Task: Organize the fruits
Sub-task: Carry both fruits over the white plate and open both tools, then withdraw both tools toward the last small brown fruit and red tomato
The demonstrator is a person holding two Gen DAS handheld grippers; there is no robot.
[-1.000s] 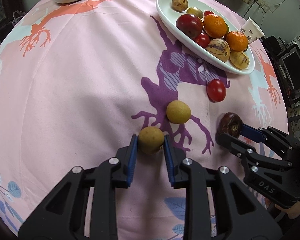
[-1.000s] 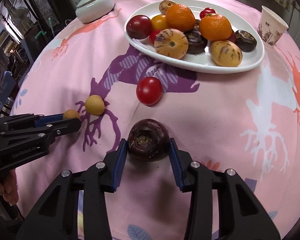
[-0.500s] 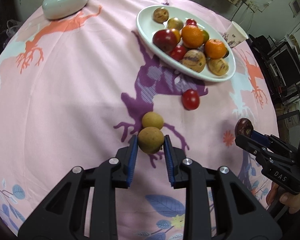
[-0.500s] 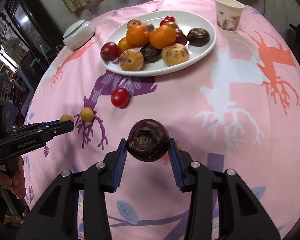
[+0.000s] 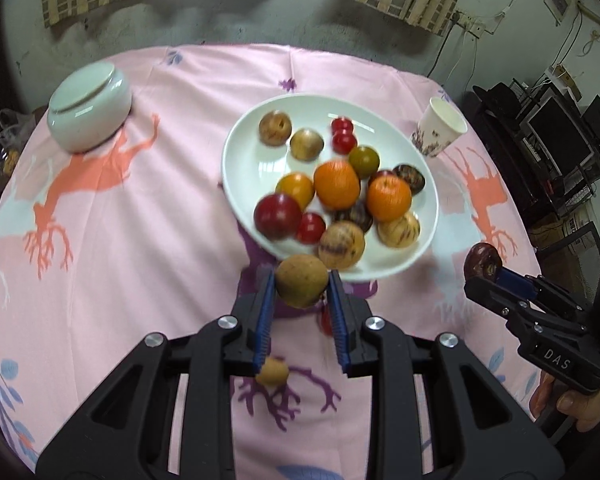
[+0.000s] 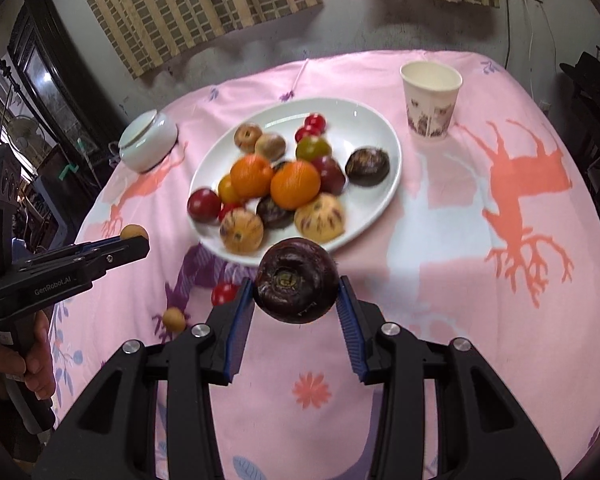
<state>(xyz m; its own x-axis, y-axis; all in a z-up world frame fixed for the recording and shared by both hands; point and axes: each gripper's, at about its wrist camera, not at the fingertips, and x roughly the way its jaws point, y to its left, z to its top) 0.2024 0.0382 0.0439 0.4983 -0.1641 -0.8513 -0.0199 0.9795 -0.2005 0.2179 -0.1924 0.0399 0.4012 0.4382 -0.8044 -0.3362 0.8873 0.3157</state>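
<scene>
My left gripper (image 5: 301,286) is shut on a tan round fruit (image 5: 301,285) and holds it in the air, just short of the near rim of the white oval plate (image 5: 252,136) of mixed fruit. My right gripper (image 6: 297,282) is shut on a dark purple fruit (image 6: 297,280), also raised near the plate (image 6: 372,120). A second tan fruit (image 5: 272,373) and a red tomato (image 6: 224,293) lie on the pink cloth below. The left gripper shows in the right wrist view (image 6: 134,240), the right gripper in the left wrist view (image 5: 482,270).
A white lidded bowl (image 5: 89,109) stands at the far left of the table. A paper cup (image 5: 440,132) stands right of the plate. The plate holds oranges, tomatoes, striped melons and dark fruits. Shelves with electronics (image 5: 556,148) stand beyond the table's right edge.
Both grippers have lifted their fruits off the cloth and moved up and forward toward the plate. The second tan fruit and the tomato stayed on the cloth.
</scene>
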